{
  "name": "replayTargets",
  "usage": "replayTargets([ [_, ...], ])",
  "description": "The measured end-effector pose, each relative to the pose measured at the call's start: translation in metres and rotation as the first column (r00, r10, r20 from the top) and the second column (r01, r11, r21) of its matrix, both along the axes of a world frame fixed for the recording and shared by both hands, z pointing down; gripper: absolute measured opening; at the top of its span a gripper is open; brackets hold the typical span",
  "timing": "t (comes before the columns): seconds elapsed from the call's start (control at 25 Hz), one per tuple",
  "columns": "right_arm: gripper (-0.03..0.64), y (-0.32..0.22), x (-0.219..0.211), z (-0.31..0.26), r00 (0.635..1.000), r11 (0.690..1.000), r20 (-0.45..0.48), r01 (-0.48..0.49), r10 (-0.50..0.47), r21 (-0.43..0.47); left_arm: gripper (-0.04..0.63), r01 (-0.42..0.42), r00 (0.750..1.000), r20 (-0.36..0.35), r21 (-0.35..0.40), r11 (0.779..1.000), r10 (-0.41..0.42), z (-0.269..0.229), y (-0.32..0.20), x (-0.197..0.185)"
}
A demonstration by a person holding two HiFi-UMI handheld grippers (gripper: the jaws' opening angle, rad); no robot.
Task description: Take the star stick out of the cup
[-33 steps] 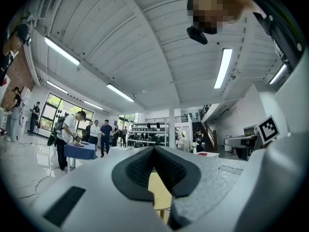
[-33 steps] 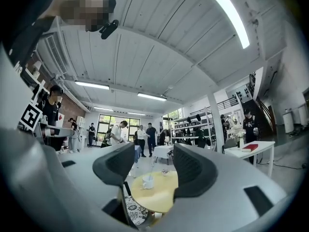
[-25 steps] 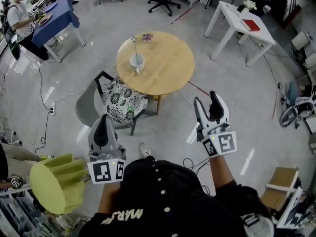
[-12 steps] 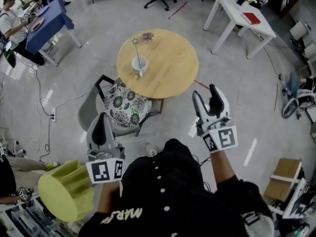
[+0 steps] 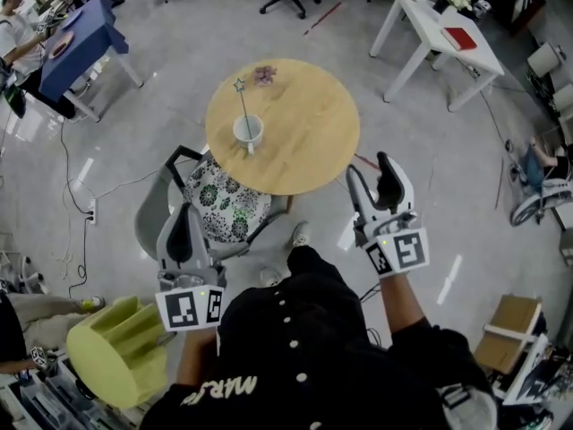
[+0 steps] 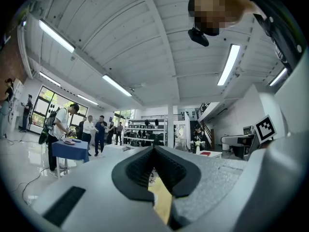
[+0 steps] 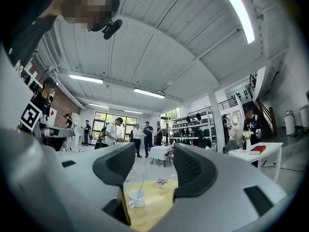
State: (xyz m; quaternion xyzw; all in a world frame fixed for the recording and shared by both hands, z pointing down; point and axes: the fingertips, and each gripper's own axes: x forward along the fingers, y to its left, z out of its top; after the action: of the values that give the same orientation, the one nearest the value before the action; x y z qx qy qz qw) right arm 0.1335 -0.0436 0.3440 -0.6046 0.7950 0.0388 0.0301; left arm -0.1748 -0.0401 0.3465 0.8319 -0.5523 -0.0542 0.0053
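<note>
A white cup [image 5: 248, 132] stands on the left part of a round wooden table [image 5: 309, 137]. The star stick [image 5: 243, 106] stands in it, leaning up and left with its star at the top. The right gripper view shows the cup [image 7: 137, 198] and star stick [image 7: 141, 184] between the jaws, far off. My right gripper [image 5: 376, 182] is open and empty, short of the table's near right edge. My left gripper [image 5: 182, 236] is shut and empty, low at the left above a chair.
A grey chair with a flowered cushion [image 5: 224, 203] stands against the table's near left side. A small pink item [image 5: 265, 75] lies at the table's far edge. A green stool [image 5: 116, 352] is at lower left. A white table [image 5: 445, 38] stands far right; people stand at a blue table [image 5: 76, 45].
The table, cup and chair have drawn a little closer and lower in the head view. Both grippers keep about the same pose.
</note>
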Motion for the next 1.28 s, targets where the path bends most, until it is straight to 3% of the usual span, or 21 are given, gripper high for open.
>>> replayTargets([
  [0.48, 0.239, -0.130, 0.045, 0.004, 0.996, 0.996, 0.014, 0.084, -0.084, -0.020, 0.005, 0.078, 0.997, 0.008, 0.000, 0.997, -0.078, -0.004, -0.108, 0.047],
  [0.72, 0.241, -0.186, 0.061, 0.015, 0.982, 0.981, 0.074, 0.180, -0.175, -0.065, 0.003, 0.155, 0.988, 0.008, -0.021, 0.988, -0.155, -0.004, -0.141, 0.065],
  [1.0, 0.241, -0.233, 0.046, 0.044, 0.951, 0.945, 0.104, 0.302, -0.291, -0.123, 0.003, 0.236, 0.972, 0.027, -0.061, 0.970, -0.234, 0.009, -0.152, 0.064],
  [1.28, 0.239, -0.259, 0.022, 0.066, 0.937, 0.928, 0.101, 0.345, -0.334, -0.141, 0.005, 0.267, 0.963, 0.040, -0.077, 0.961, -0.265, 0.023, -0.167, 0.045],
])
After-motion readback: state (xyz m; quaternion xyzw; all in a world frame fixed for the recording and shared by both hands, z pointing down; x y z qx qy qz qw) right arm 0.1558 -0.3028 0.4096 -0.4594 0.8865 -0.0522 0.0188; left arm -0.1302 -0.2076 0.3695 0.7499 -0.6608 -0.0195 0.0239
